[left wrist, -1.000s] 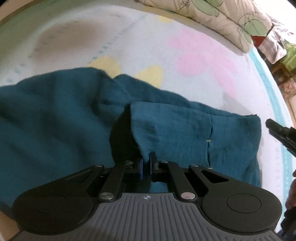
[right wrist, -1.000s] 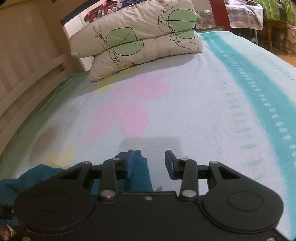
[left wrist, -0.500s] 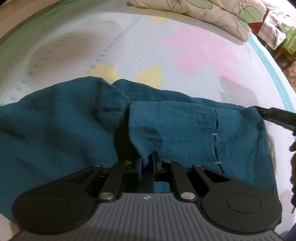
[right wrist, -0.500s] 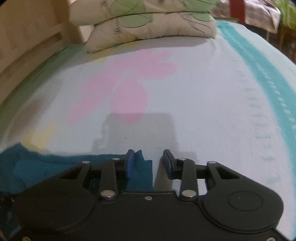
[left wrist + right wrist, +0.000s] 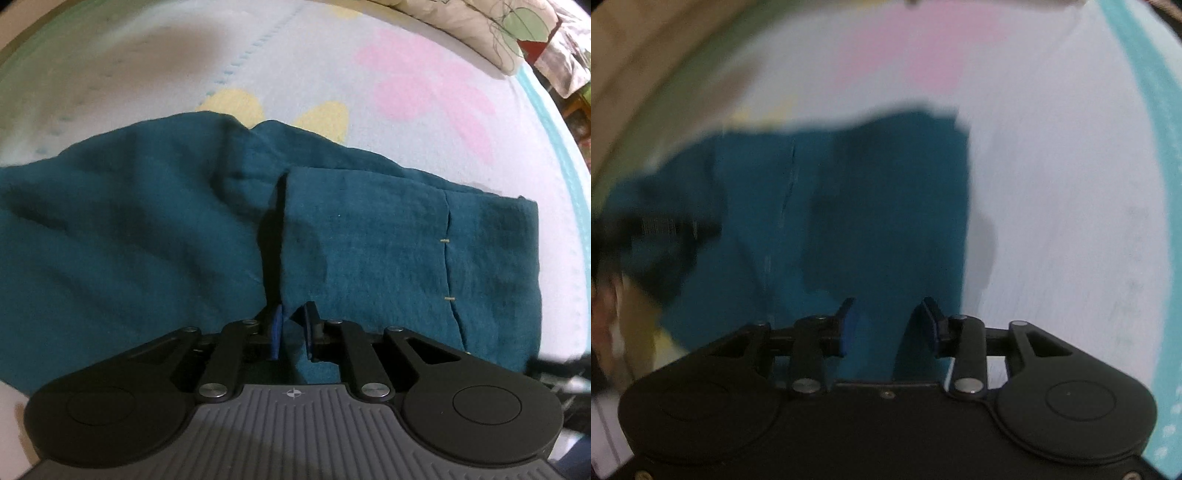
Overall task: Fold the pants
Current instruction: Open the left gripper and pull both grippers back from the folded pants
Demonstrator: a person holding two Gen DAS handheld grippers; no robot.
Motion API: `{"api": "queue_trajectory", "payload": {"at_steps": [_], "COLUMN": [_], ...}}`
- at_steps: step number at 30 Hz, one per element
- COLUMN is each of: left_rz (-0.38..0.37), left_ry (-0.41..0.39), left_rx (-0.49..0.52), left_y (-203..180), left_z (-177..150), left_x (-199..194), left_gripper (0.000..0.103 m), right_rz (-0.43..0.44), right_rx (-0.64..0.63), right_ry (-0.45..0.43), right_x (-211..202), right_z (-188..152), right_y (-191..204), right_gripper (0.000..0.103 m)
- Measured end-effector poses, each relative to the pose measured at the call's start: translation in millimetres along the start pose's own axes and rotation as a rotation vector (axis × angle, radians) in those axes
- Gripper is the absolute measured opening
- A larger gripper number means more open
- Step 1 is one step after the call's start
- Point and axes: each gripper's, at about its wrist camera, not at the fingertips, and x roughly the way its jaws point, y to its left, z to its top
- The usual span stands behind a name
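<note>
Teal pants (image 5: pixel 369 243) lie across a bed sheet, with one part folded over and its free edge standing up in the middle. My left gripper (image 5: pixel 293 330) is nearly shut, its blue pads pinching that folded edge low in the left wrist view. My right gripper (image 5: pixel 888 325) is open over the pants (image 5: pixel 871 206) near their right edge, with cloth between and below the fingers; this view is blurred. The right gripper also shows as a dark blur at the right edge of the left wrist view (image 5: pixel 561 363).
The sheet (image 5: pixel 406 55) is pale with pink and yellow flower shapes and a turquoise band (image 5: pixel 1148 74) along the right. Pillows (image 5: pixel 480 22) lie at the far end. A wooden bed side (image 5: pixel 628 55) runs along the left.
My right gripper has swung back and down from the pants' far right corner to hover over the cloth near their right edge. The left gripper's pads have parted slightly on the fold.
</note>
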Motion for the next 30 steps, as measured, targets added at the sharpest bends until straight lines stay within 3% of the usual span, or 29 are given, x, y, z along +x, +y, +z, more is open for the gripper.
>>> {"api": "queue_trajectory", "payload": {"at_steps": [1, 4, 8, 12, 17, 24, 30], "left_rz": [-0.012, -0.078, -0.092, -0.094, -0.169, -0.159, -0.183], "left_ry": [0.004, 0.030, 0.031, -0.003, -0.063, -0.213, -0.305], "left_rx": [-0.016, -0.071, -0.135, -0.169, -0.201, -0.137, -0.229], "left_y": [3, 13, 25, 33, 43, 87, 160], "left_z": [1, 3, 2, 3, 7, 25, 19], "left_x": [0, -1, -8, -20, -59, -126, -174], "left_gripper": [0.015, 0.034, 0.043, 0.045, 0.045, 0.047, 0.049], "right_rz": [-0.015, -0.034, -0.050, -0.057, 0.027, 0.109, 0.134], "right_rx": [-0.012, -0.011, -0.002, -0.012, -0.098, -0.170, -0.203], "right_ry": [0.023, 0.007, -0.075, -0.187, -0.265, -0.263, -0.235], "right_x": [3, -2, -22, -43, -49, -34, -20], "right_z": [-1, 1, -1, -8, -12, -9, -5], "right_y": [3, 6, 11, 24, 61, 105, 130], "right_gripper": [0.051, 0.051, 0.051, 0.051, 0.052, 0.052, 0.051]}}
